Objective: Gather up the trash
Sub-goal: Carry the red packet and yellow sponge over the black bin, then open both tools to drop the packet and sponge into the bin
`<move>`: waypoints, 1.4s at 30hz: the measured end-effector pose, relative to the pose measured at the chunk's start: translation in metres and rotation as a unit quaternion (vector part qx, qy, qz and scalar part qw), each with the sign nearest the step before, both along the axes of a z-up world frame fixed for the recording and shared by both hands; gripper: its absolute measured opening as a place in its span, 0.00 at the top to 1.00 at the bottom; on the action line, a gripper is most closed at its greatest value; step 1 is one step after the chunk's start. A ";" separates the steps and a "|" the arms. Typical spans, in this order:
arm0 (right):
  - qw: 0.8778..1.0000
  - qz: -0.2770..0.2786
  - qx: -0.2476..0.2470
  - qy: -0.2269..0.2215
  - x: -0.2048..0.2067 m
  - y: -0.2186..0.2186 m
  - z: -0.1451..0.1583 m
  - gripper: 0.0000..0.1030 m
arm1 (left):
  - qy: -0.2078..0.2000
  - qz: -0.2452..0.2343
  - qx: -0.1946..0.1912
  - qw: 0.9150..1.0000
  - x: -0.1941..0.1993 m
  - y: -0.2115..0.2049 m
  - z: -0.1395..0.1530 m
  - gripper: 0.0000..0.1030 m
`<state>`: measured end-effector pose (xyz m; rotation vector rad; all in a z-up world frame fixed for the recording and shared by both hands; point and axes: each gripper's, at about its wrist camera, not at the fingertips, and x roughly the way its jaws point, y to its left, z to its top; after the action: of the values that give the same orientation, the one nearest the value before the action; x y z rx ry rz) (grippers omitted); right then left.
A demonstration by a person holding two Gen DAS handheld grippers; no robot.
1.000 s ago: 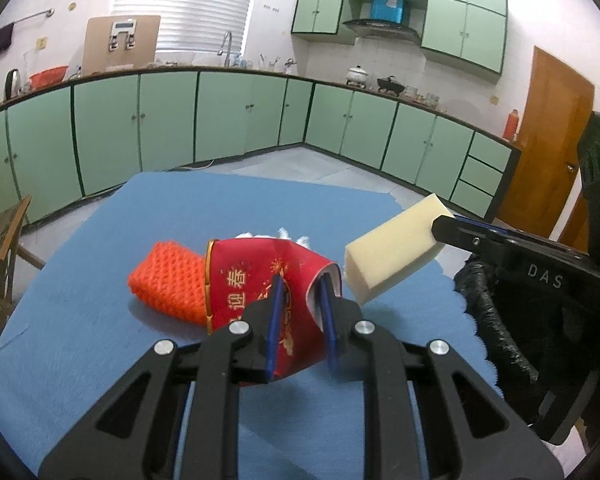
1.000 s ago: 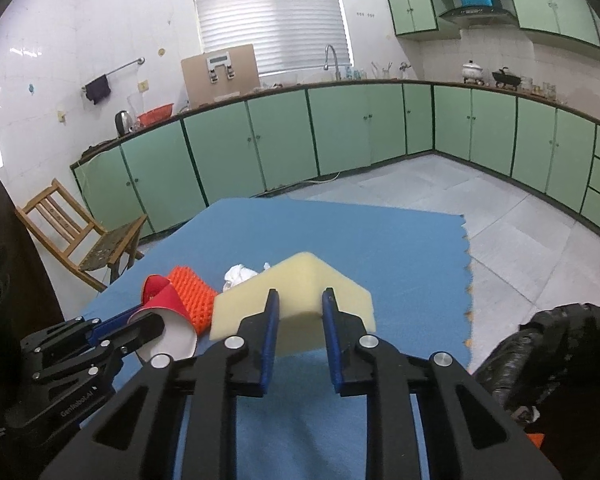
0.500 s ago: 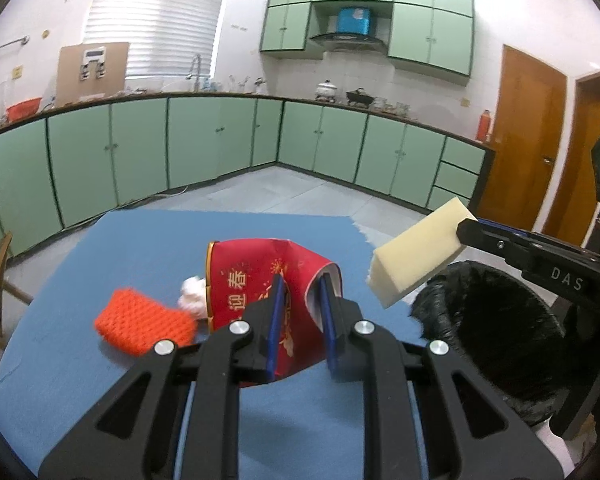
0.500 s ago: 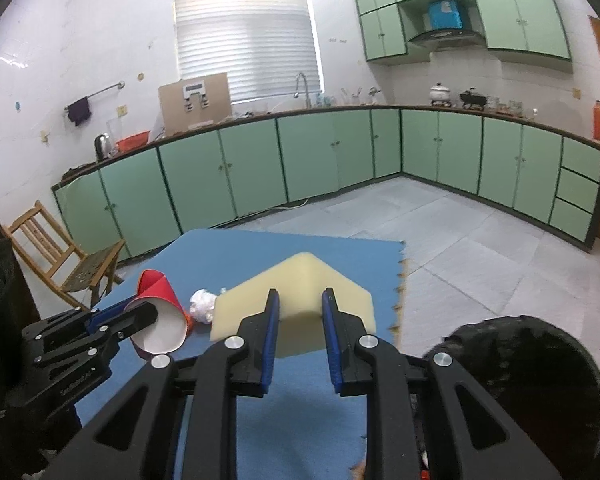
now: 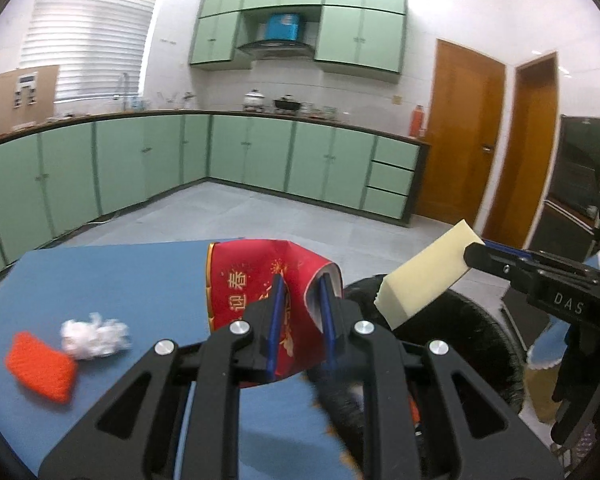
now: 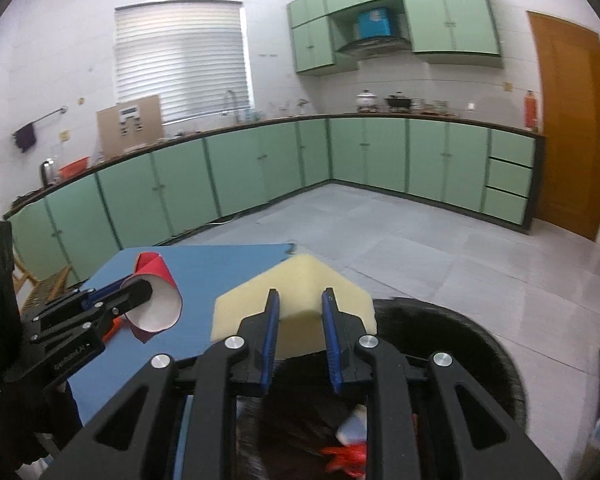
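Observation:
My left gripper point(image 5: 300, 300) is shut on a squashed red paper cup point(image 5: 252, 280) with gold characters, held at the blue table's right edge beside the black-lined trash bin point(image 5: 480, 336). It also shows in the right wrist view point(image 6: 156, 300). My right gripper point(image 6: 299, 312) is shut on a pale yellow foam block point(image 6: 300, 288), held above the bin point(image 6: 460, 344); the block also shows in the left wrist view point(image 5: 424, 276). An orange mesh sponge point(image 5: 40, 366) and a white crumpled tissue point(image 5: 94, 334) lie on the table.
The blue table mat point(image 5: 120, 276) ends just left of the bin. Some trash, red and white, lies inside the bin point(image 6: 350, 444). Green cabinets point(image 5: 260, 156) and tiled floor lie beyond; wooden doors point(image 5: 464, 136) at right.
Both grippers have swung right with their loads, from over the table to the bin. The sponge and tissue now lie far left in the left wrist view.

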<state>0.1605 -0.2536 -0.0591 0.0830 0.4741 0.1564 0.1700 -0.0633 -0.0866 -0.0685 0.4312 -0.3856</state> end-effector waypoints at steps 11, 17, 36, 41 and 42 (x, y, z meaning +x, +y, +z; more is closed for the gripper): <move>0.997 -0.067 0.000 0.035 -0.004 -0.065 -0.030 0.79 | 0.023 -0.076 -0.003 0.997 0.020 -0.094 -0.030 0.84; 0.994 -0.088 0.013 0.058 -0.001 -0.089 -0.054 0.79 | 0.036 -0.089 0.006 0.995 0.031 -0.116 -0.049 0.84; 0.984 -0.158 0.006 0.085 -0.004 -0.115 -0.084 0.06 | 0.057 -0.079 0.012 0.995 0.055 -0.103 -0.059 0.36; 0.986 -0.149 0.009 0.079 -0.002 -0.100 -0.074 0.06 | 0.043 -0.059 0.016 0.997 0.049 -0.077 -0.048 0.24; 0.986 -0.145 0.011 0.078 -0.001 -0.096 -0.072 0.06 | 0.042 -0.055 0.016 0.998 0.047 -0.073 -0.048 0.23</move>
<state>0.1595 -0.3491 -0.1312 0.1857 0.6103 -0.1317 0.2174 -0.1365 -0.1342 -0.0308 0.5248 -0.4848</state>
